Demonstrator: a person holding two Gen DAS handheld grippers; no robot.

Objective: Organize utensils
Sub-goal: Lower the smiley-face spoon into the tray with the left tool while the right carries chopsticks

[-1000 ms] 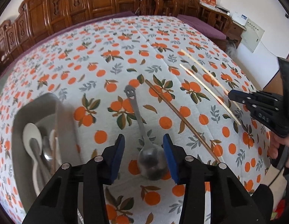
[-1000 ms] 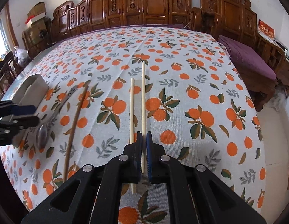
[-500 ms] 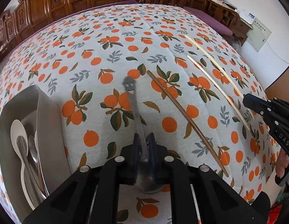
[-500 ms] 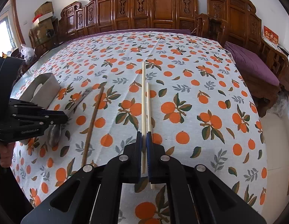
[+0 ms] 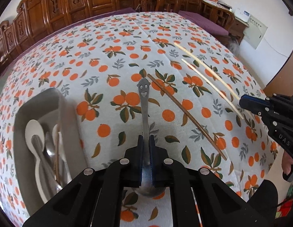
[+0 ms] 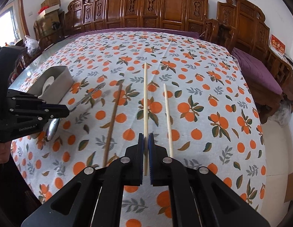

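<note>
My left gripper (image 5: 146,141) is shut on a metal spoon (image 5: 144,109) with a smiley-face handle end, held just above the tablecloth. My right gripper (image 6: 146,140) is shut on a pale chopstick (image 6: 145,98), lifted off the cloth. A second pale chopstick (image 6: 167,117) lies on the cloth to its right and a dark brown chopstick (image 6: 113,117) to its left. The grey utensil box (image 5: 23,117) at the left holds several spoons (image 5: 35,130). The spoon also shows in the right wrist view (image 6: 84,99).
The table carries an orange-print cloth (image 5: 112,60). Carved wooden chairs (image 6: 165,9) stand along the far side. A purple cushioned bench (image 6: 260,71) is at the right. The table's near edge runs close to both grippers.
My left gripper closed on the spoon and lifted it slightly. My right gripper raised its pale chopstick and swung it left, away from the other pale one.
</note>
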